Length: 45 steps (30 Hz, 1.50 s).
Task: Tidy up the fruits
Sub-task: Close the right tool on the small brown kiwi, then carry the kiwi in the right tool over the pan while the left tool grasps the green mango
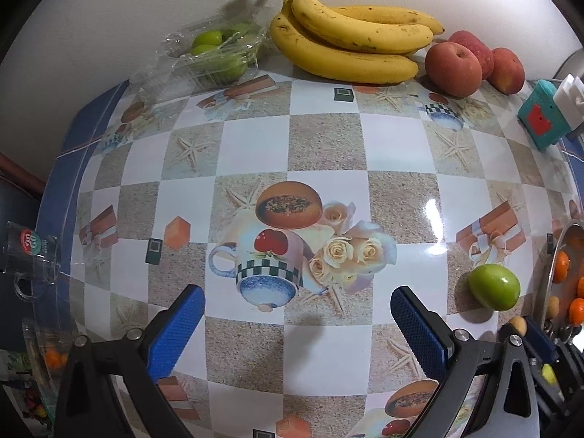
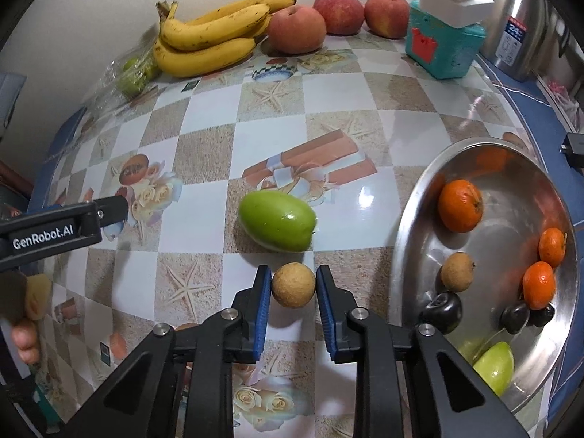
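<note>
My right gripper [image 2: 293, 269] points down at the table, its blue pads pressed on a small round tan fruit [image 2: 293, 284] just in front of a green fruit [image 2: 277, 221] lying on the tablecloth. To the right, a steel bowl [image 2: 408, 226] holds oranges [image 2: 460, 205], dark plums [image 2: 441, 310], another tan fruit [image 2: 457, 271] and a green fruit [image 2: 494, 367]. My left gripper [image 1: 297, 292] hangs open over the printed cloth with nothing between its fingers. The left wrist view shows the green fruit [image 1: 494, 286] and the bowl's rim [image 1: 547, 273] at the right.
Along the back wall lie bananas [image 1: 346, 43], three red apples [image 1: 452, 69] and a clear plastic box of green fruits [image 1: 215, 54]. A teal box [image 2: 441, 47] and a steel kettle [image 2: 518, 25] stand at the back right. A person's hand [image 2: 25, 339] shows at the left edge.
</note>
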### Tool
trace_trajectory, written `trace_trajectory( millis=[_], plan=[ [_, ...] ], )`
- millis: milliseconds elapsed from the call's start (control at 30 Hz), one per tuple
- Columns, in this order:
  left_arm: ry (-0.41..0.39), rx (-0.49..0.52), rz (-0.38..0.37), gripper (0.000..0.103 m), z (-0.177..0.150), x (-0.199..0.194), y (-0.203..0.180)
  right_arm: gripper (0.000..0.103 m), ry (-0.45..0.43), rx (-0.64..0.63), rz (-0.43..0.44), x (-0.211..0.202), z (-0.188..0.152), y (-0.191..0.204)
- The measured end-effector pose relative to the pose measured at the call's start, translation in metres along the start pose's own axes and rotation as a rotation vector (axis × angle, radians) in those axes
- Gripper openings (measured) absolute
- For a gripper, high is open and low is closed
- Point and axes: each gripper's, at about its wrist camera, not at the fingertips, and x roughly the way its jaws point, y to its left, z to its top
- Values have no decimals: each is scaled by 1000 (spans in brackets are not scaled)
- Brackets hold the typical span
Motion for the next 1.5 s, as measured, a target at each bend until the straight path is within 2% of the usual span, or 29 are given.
trace_trajectory(
  millis=[300, 567, 933, 1167, 1500],
  plan=[
    [-4, 16, -39, 103, -1, -1, -11, 26, -48, 89, -6, -24, 9, -29],
    [-21, 88, -70, 103, -4, -4, -37, 26, -90, 196, -37, -44, 13, -66],
    [-15, 237, -207, 102, -13, -3, -89, 26, -86, 283, -57, -48, 9, -97],
    [-5, 259, -301, 99, -18, -3, -108, 26, -69, 285, -63, -44, 8, -99],
    [0, 286, -292, 87, -20, 13, -137, 26, -59, 304, -64, -44, 4, -107]
  ],
)
